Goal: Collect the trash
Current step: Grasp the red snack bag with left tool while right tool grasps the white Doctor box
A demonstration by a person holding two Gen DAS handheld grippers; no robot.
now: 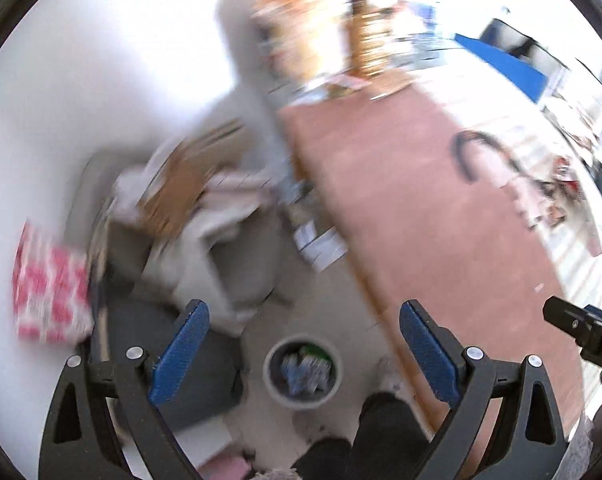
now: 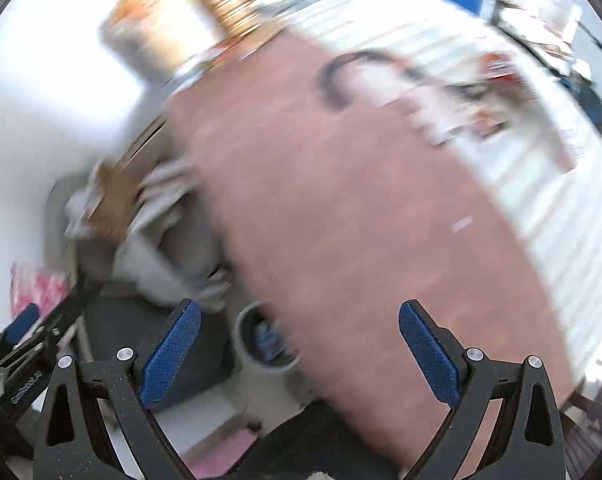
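Note:
Both views are smeared by motion. A round grey waste bin (image 1: 303,374) stands on the floor beside the brown table (image 1: 413,216), with blue, white and green scraps inside. My left gripper (image 1: 301,354) hangs open above the bin, nothing between its blue pads. The bin (image 2: 263,340) shows again in the right wrist view, at the table's (image 2: 341,208) edge. My right gripper (image 2: 299,350) is open and empty, half over the table and half over the floor. A small pale scrap (image 2: 461,224) lies on the table ahead of the right gripper.
A dark chair (image 1: 205,372) stands left of the bin. Behind it a pile of cardboard and grey cloth (image 1: 189,200) leans by the white wall, with a pink-and-white bag (image 1: 49,284) beside it. A black cable (image 1: 473,152) and clutter lie at the table's far side. A person's dark leg (image 1: 389,420) is below.

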